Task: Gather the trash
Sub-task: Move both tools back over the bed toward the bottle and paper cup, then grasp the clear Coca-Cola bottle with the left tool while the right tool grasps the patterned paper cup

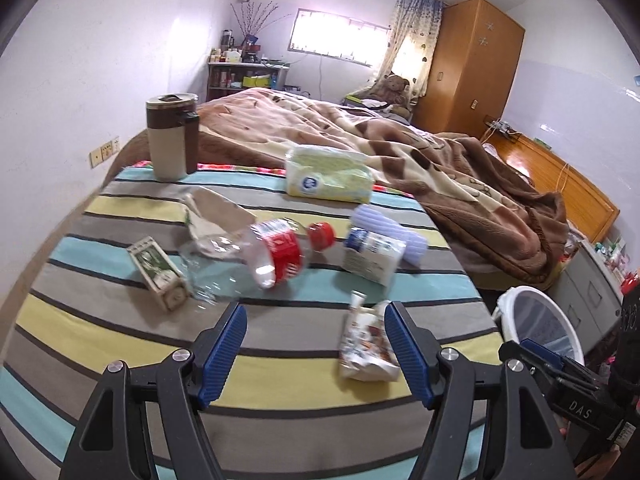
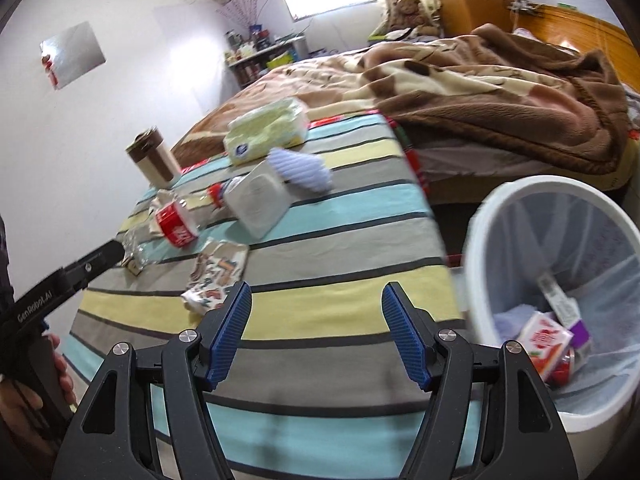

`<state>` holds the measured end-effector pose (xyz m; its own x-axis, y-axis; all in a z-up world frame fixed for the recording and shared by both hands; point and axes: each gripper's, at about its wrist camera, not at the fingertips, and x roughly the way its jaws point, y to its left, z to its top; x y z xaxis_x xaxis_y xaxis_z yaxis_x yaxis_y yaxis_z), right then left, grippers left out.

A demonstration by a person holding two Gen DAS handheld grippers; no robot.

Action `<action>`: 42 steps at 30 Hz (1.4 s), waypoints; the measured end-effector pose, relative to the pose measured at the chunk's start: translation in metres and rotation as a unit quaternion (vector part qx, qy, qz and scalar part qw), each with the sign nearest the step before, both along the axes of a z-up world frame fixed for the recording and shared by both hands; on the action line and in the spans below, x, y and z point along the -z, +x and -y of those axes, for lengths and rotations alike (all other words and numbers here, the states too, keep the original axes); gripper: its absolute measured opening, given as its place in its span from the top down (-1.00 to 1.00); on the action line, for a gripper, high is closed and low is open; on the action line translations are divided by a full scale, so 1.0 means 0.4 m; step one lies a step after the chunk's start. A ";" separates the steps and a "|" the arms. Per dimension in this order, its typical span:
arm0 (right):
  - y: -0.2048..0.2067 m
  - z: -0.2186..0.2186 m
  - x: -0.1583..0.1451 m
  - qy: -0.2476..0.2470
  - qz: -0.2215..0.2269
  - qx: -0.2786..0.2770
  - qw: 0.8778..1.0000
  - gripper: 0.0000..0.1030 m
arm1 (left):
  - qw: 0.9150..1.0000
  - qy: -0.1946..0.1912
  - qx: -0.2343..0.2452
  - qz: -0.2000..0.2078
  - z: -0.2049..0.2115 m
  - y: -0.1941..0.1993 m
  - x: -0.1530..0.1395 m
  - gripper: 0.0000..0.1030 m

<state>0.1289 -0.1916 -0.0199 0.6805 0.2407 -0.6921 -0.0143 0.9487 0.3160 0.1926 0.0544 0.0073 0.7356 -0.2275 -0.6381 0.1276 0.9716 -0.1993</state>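
On the striped bedsheet (image 1: pixel 280 384) lie a crushed clear bottle with a red label (image 1: pixel 264 258), a small green carton (image 1: pixel 160 274), crumpled paper (image 1: pixel 214 216), a white box (image 1: pixel 372 256) and a crumpled snack wrapper (image 1: pixel 366 342). My left gripper (image 1: pixel 316 320) is open above the sheet, its right finger beside the wrapper. My right gripper (image 2: pixel 316 304) is open and empty over the sheet, left of the white trash bin (image 2: pixel 480 280), which holds a red-and-white carton (image 2: pixel 546 340). The bottle (image 2: pixel 176 226) and wrapper (image 2: pixel 214 276) also show there.
A beige-and-brown mug (image 1: pixel 172 138), a tissue pack (image 1: pixel 328 174) and a lilac ribbed roll (image 1: pixel 392 230) stand farther back. A brown blanket (image 1: pixel 440 168) covers the rest of the bed. The bin (image 1: pixel 538 322) stands off the bed's right edge.
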 end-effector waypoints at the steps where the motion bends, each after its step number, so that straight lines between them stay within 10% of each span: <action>1: 0.004 -0.010 0.001 -0.001 -0.002 -0.003 1.000 -0.35 | 1.000 -0.001 0.000 0.000 -0.008 0.008 -0.001 -0.38; 32: 0.147 -0.199 0.068 -0.017 -0.076 -0.084 0.993 -0.50 | 0.992 0.081 0.077 -0.050 -0.049 0.270 0.056 -0.44; 42: 0.148 -0.150 0.074 0.035 -0.086 -0.070 0.993 0.03 | 0.987 0.084 0.105 -0.091 -0.018 0.285 0.111 -0.44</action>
<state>0.1882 -0.1314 -0.0494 0.5099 0.3768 -0.7733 -0.0848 0.9166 0.3907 0.3066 0.0615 -0.0369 0.5531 -0.2423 -0.7971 0.3056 0.9491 -0.0764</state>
